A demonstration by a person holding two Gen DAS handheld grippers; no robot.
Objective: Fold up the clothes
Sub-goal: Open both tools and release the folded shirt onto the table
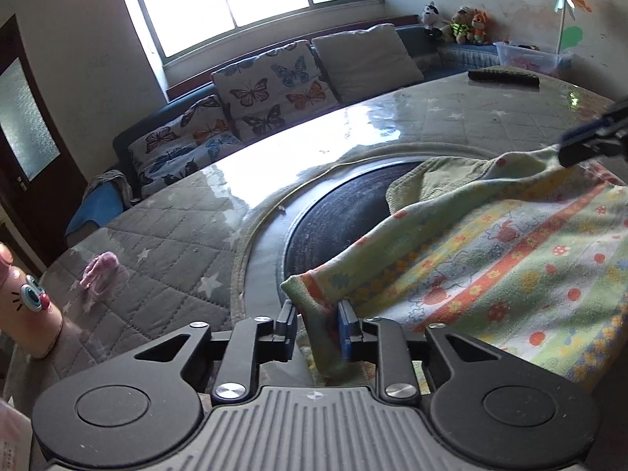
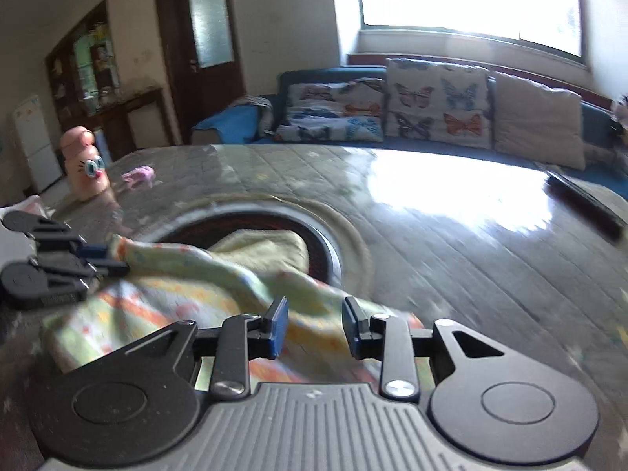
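A light green towel-like cloth (image 1: 490,259) with orange stripes and small prints lies on the table, partly over a dark round inset (image 1: 337,216). My left gripper (image 1: 316,324) has its jaws apart with a corner of the cloth hanging between them. My right gripper (image 2: 314,324) is open over the cloth (image 2: 204,271), and its tip (image 1: 588,137) shows in the left wrist view at the cloth's far corner. The left gripper (image 2: 98,261) shows in the right wrist view at the cloth's left corner.
The table has a grey quilted star-print cover (image 1: 165,243) under glossy film. A pink bottle with a cartoon face (image 1: 27,306) and a small pink item (image 1: 100,271) stand at the left. A dark remote (image 1: 504,77) lies far right. A sofa with butterfly cushions (image 1: 271,86) is behind.
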